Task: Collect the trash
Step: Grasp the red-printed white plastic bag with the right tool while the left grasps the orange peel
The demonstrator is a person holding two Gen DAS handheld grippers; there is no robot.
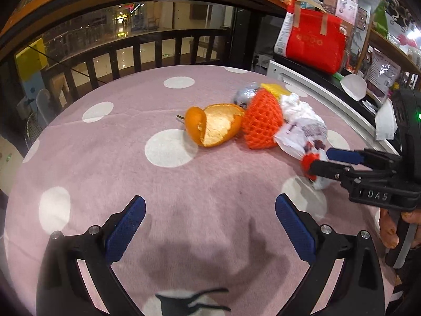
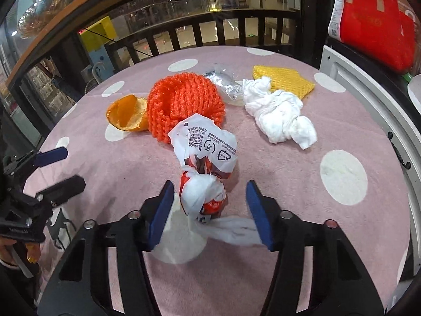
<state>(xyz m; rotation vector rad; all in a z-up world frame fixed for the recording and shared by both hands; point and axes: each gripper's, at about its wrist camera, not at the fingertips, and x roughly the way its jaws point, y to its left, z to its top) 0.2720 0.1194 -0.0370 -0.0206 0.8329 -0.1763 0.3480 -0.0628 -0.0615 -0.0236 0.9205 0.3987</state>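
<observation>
The step in hand looks like the first pick: the right gripper is set around the knotted wrapper, a white and red printed plastic twist lying on the table. Its jaws stand apart on either side of the wrapper's knotted end; the left pad seems to brush the plastic, the right pad is clear of the knot, with only a thin white tail reaching it. So nothing is clamped yet.

The rest of the trash lies beyond the wrapper: the orange net touching its far end, the peel to the left of the net, a clear plastic scrap behind the net, the tissue to the wrapper's right and apart from it, the yellow net behind the tissue.

Next, I judge, the jaws must close on the knot and lift it straight up; the plastic is slippery and light, and the grip could catch only the tail or drag the orange net along.

The right gripper points steeply down at the table. The left gripper hovers over bare cloth to the wrapper's left, angled down, jaws wide apart and empty.
</observation>
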